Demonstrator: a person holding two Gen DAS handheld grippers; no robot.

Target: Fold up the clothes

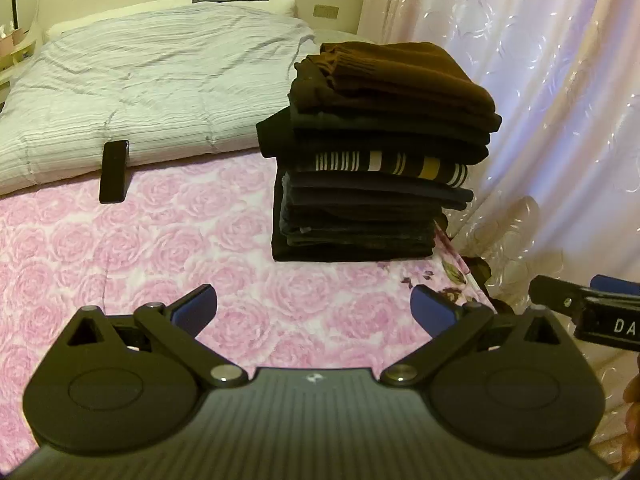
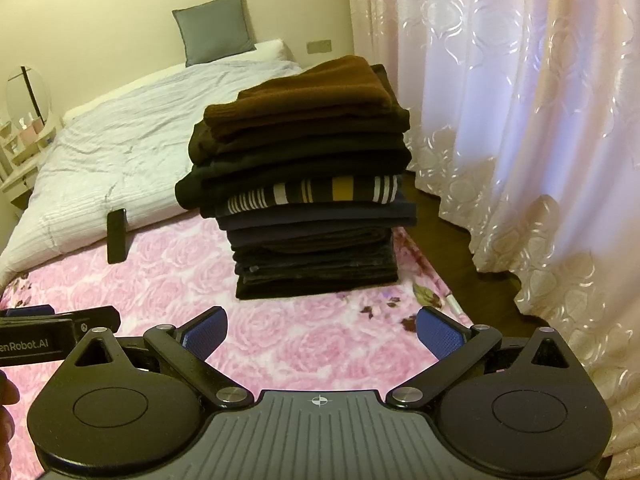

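A tall stack of folded clothes (image 1: 376, 160) (image 2: 308, 196) stands on the pink rose blanket (image 1: 160, 248) (image 2: 168, 272), near the bed's right edge. A brown knit piece (image 1: 400, 72) (image 2: 304, 100) lies on top; a striped garment (image 1: 392, 166) (image 2: 320, 194) shows midway down. My left gripper (image 1: 314, 310) hovers open over the blanket in front of the stack, nothing between its blue pads. My right gripper (image 2: 322, 334) is open too, also short of the stack and holding nothing. Each gripper's edge shows in the other's view.
A black phone (image 1: 115, 171) (image 2: 117, 236) lies on the blanket by the folded grey-white duvet (image 1: 140, 92) (image 2: 120, 144). A pale curtain (image 1: 540, 100) (image 2: 520, 120) hangs to the right, past the bed's edge. A grey pillow (image 2: 214, 28) leans at the headboard.
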